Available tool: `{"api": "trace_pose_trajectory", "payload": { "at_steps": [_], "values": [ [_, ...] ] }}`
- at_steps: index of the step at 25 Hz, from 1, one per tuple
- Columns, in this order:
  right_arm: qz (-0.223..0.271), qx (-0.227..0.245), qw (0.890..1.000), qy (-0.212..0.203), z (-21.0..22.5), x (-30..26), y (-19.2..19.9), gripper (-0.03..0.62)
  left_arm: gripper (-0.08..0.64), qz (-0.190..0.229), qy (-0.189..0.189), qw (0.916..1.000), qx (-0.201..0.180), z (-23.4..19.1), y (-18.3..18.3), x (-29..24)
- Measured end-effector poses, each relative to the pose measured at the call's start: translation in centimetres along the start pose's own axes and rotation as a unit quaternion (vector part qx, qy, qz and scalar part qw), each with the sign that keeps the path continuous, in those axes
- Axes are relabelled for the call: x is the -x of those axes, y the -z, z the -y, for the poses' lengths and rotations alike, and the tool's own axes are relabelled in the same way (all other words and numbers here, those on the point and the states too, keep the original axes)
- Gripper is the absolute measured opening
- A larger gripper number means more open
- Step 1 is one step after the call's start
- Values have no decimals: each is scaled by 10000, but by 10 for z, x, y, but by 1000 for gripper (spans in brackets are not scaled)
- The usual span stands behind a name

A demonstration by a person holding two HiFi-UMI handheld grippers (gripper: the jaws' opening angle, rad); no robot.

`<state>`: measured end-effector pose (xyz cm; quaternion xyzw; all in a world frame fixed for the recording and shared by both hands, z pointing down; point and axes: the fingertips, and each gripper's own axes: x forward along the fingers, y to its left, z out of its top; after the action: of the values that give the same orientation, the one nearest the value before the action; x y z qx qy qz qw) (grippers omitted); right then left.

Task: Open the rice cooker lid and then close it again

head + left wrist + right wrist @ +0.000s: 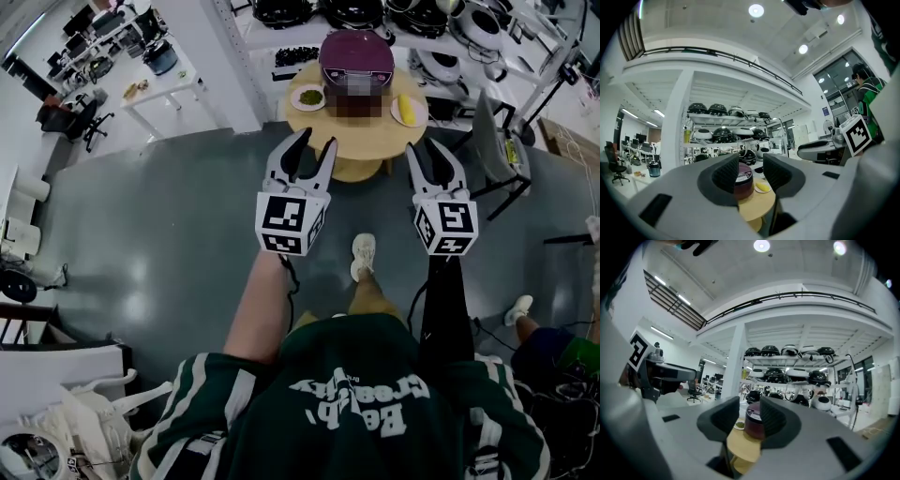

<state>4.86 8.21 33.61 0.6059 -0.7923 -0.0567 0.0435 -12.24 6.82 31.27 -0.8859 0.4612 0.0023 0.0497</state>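
A maroon rice cooker (356,58) with its lid down stands at the far side of a round wooden table (361,141). Short of the table's near edge, my left gripper (316,141) and right gripper (427,150) are held side by side, level, both pointing at it. Both are open with nothing between the fingers. In the left gripper view the cooker (745,180) shows far off between the jaws of the left gripper (750,168). The right gripper view shows the cooker (752,425) in the gap of the right gripper (749,409).
On the table a plate of green food (307,97) lies left of the cooker and a plate with a yellow item (409,110) lies right. Shelves with several cookers (375,11) stand behind. A chair (494,141) is to the right and white desks (159,84) to the left.
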Motion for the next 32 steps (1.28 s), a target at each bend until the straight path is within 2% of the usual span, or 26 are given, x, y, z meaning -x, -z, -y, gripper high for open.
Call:
{"api": "trace_pose_trajectory", "payload": {
  "at_steps": [7,14,23,32],
  "values": [
    [86,-44,9999,-45,35,-69,13,143,149,-12,-36,10000,-55,-26,18,-68],
    [100,-56,9995,-278,72,-157,22,141,149,-52,-66,9999,-150,-57,27,-158],
    [90,-43,9978,-649,115,-270,28,143,150,-97,-224,9997,-89,-103,38,-265],
    [-56,-125,9929,-1181,133,-345,46,115,153,-117,-300,9995,12,-131,50,-331]
  ]
}}
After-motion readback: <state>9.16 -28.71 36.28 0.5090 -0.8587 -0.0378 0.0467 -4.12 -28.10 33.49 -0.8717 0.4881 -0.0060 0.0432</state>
